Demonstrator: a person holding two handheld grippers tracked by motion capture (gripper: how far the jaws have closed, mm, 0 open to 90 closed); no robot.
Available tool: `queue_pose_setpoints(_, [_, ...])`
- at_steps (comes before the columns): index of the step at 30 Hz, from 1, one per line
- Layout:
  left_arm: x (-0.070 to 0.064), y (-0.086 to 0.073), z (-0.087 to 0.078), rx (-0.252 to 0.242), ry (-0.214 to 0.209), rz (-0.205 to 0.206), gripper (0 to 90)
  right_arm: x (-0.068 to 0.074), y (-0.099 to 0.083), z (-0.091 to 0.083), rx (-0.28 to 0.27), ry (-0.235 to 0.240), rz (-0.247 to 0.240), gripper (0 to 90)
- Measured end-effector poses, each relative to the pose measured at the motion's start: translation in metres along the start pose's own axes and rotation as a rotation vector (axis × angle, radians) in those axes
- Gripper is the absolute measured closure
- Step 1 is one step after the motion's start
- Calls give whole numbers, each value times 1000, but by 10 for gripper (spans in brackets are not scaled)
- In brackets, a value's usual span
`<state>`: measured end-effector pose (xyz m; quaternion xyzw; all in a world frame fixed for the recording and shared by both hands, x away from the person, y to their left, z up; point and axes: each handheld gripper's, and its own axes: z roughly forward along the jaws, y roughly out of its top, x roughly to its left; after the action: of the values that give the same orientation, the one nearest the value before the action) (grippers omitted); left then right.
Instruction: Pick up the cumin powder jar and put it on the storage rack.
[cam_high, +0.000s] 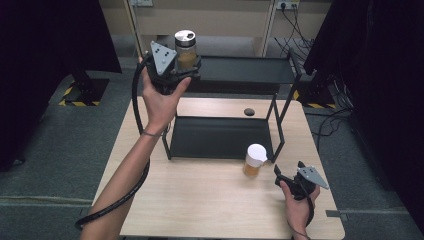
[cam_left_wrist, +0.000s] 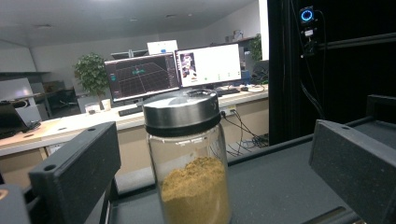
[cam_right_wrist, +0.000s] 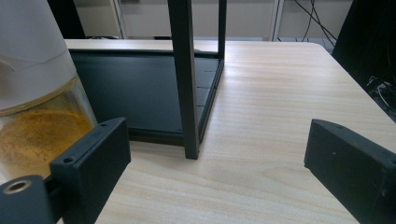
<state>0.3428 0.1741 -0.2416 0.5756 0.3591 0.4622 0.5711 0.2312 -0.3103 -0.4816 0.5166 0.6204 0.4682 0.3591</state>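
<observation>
Black jaws of the left gripper (cam_left_wrist: 196, 182) stand on either side of a glass spice jar (cam_left_wrist: 189, 158), wide apart with a clear gap on each side in the left gripper view, so the jar seems to rest on the shelf rather than hang in a grip. From the high view the jar (cam_high: 186, 49) sits at the left end of the top tier of the black 2-tier rack (cam_high: 250, 70), probably just being set there or released. It is clear glass, about half full of tan-brown powder, with a dark metal lid. Down on the wooden table (cam_high: 200, 200), the right gripper (cam_high: 290, 175) waits with jaws wide, beside a white-capped jar (cam_high: 254, 160) of orange-yellow powder, likely next in line.
</observation>
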Motion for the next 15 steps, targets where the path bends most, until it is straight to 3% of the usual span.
queue_pose_setpoints(15, [-1, -12, -12, -16, -22, -12, 15, 1, 0, 0, 1, -2, -4, 72])
